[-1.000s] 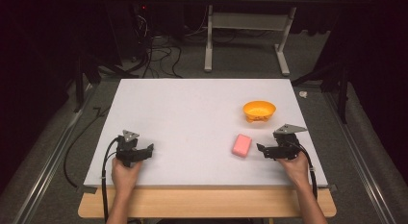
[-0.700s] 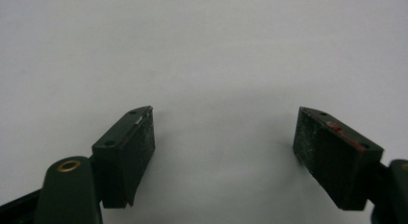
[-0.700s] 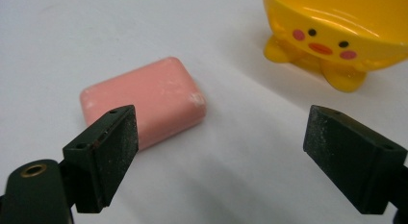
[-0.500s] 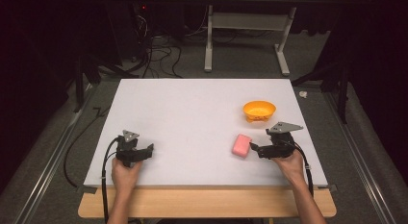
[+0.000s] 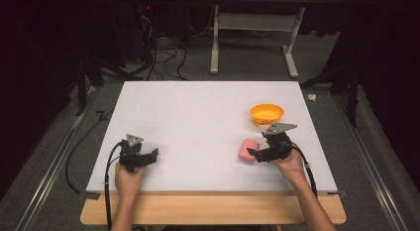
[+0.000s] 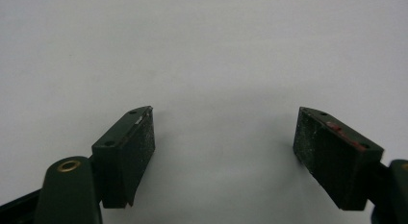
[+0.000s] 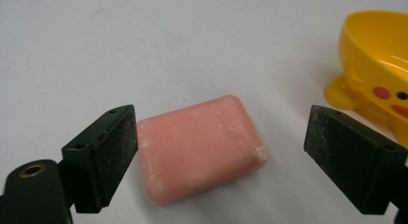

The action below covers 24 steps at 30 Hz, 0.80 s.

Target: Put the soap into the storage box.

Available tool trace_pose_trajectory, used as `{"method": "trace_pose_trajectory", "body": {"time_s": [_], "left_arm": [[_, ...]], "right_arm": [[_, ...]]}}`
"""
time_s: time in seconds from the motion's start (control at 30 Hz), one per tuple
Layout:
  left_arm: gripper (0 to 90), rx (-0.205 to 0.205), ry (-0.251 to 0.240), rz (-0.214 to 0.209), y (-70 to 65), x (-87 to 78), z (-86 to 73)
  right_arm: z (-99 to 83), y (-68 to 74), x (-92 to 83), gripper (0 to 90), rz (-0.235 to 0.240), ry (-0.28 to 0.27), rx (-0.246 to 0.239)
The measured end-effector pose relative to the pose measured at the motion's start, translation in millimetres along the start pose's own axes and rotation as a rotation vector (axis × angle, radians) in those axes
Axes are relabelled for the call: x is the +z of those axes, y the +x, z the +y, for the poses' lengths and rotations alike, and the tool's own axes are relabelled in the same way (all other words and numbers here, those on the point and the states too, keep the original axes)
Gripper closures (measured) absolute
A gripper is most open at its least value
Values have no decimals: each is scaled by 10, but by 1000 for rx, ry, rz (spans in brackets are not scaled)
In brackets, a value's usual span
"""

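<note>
Two grippers open. Right gripper (image 5: 253,151) has advanced from lower right onto pink soap bar (image 7: 199,147), now between jaws, beside yellow bowl (image 7: 380,75). Likely grasp next. Left gripper (image 6: 223,152) idle, lower left.

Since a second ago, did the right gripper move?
Yes. The right gripper slid left toward the pink soap, which stayed put beside the yellow bowl. Its open jaws now flank the soap.
</note>
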<state>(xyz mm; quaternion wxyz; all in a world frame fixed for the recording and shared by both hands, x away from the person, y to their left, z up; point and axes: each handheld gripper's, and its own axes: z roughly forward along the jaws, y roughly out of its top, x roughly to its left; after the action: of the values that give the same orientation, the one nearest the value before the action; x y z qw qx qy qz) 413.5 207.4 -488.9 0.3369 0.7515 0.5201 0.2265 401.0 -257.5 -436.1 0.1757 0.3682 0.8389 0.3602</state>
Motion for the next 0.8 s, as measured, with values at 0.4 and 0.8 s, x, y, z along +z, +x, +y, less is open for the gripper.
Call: {"method": "trace_pose_trajectory", "body": {"time_s": [0.4, 0.8], "left_arm": [[225, 0, 0, 0, 0, 0, 0], [225, -1, 0, -1, 1, 0, 0]], "right_arm": [[100, 36, 292, 122, 46, 101, -64], [50, 55, 445, 118, 68, 159, -78]]}}
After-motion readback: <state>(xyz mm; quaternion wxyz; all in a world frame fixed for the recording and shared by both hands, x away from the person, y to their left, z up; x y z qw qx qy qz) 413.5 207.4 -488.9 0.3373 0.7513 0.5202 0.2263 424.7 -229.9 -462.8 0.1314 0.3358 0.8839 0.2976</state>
